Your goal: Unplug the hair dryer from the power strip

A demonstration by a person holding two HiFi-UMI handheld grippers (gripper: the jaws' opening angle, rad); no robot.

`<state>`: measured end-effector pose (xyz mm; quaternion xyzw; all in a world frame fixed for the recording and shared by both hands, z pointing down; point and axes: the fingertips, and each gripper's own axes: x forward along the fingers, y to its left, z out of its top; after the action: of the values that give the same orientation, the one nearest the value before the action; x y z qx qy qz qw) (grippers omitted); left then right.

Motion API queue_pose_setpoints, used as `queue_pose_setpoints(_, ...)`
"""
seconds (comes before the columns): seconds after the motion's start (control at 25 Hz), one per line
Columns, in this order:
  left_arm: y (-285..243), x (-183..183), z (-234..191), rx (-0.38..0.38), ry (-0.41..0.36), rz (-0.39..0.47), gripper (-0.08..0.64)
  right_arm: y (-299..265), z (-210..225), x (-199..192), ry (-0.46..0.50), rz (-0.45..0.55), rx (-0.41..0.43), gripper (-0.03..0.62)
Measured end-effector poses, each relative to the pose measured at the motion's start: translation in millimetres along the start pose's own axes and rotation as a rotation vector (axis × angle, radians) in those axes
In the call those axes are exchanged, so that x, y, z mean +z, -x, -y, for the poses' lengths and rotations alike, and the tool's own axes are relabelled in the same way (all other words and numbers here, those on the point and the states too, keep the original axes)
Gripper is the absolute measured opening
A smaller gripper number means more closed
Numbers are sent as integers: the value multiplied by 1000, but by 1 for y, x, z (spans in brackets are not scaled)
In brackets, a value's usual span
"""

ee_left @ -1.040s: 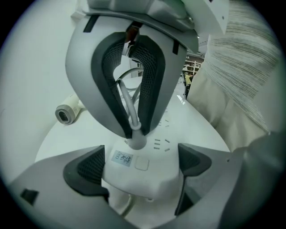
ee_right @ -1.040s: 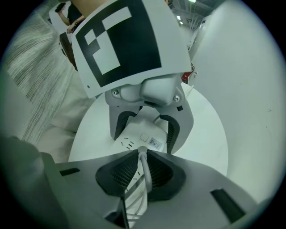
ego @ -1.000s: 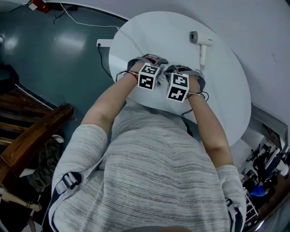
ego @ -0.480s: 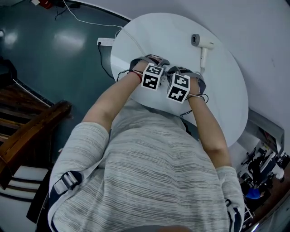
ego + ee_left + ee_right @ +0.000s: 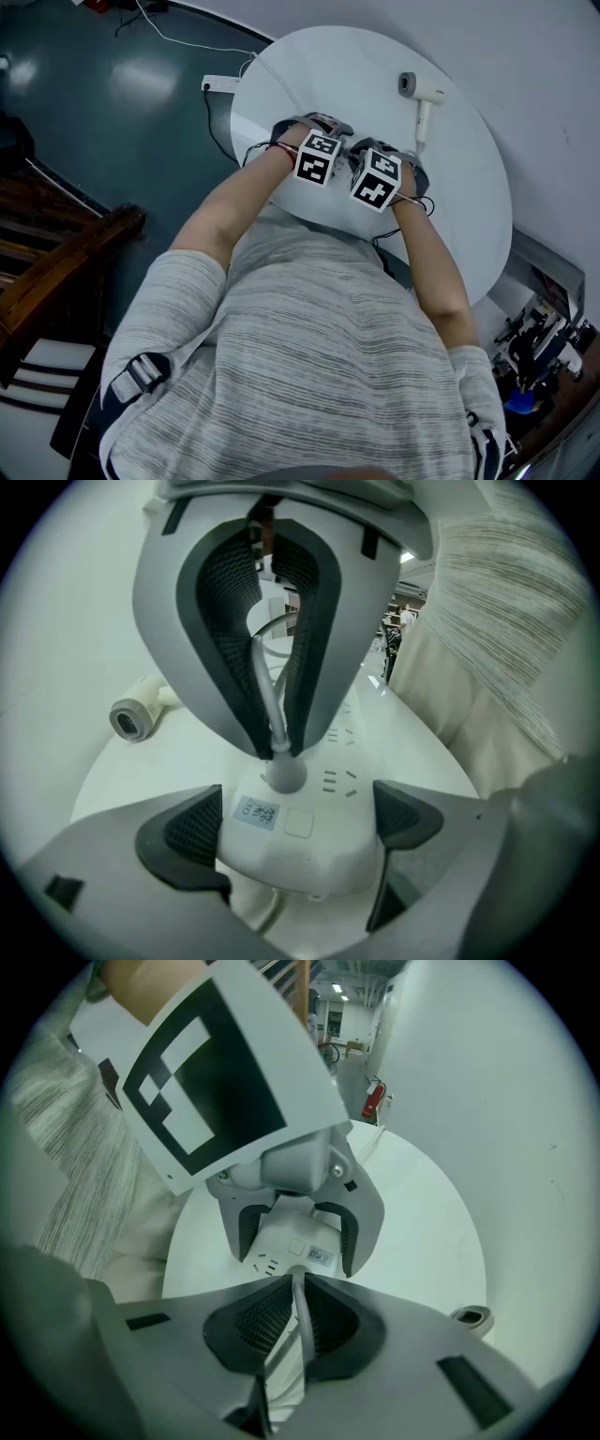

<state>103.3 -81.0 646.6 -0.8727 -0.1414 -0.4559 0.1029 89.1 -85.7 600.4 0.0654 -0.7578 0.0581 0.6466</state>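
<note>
We're at the grab step: left gripper (image 5: 295,825) clamps the power strip (image 5: 323,857) end mid-table (image 5: 469,206), right gripper (image 5: 298,1283) jaws just closing, pinching the cord (image 5: 300,1316) above the plug (image 5: 283,774), hair dryer (image 5: 418,86) at 1 o'clock; next we'd judge a straight upward pull.

You are working in what is looking like a lab or workshop hall. You are standing at a round white table (image 5: 469,187) on a glossy dark-green floor (image 5: 112,103). Benches of tools and gear (image 5: 539,347) are crowding the lower right, and a red fire extinguisher (image 5: 373,1101) is standing by the white wall (image 5: 487,1101), with ceiling lights (image 5: 337,988) shining down a long open room.
</note>
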Motion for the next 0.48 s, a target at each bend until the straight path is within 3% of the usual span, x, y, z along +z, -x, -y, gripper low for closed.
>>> queue_pose_setpoints(0.12,1,0,0,5,7,1,491,2,1,1,-12,2,14,51)
queue_pose_setpoints(0.36,-1,3,5,-17,0,5,491,0,-8,-3,75,-54,-24,51)
queue_pose_setpoints(0.48,-1,4,5,-15,0,1,491,1,-8,-3,47,-52,1,51)
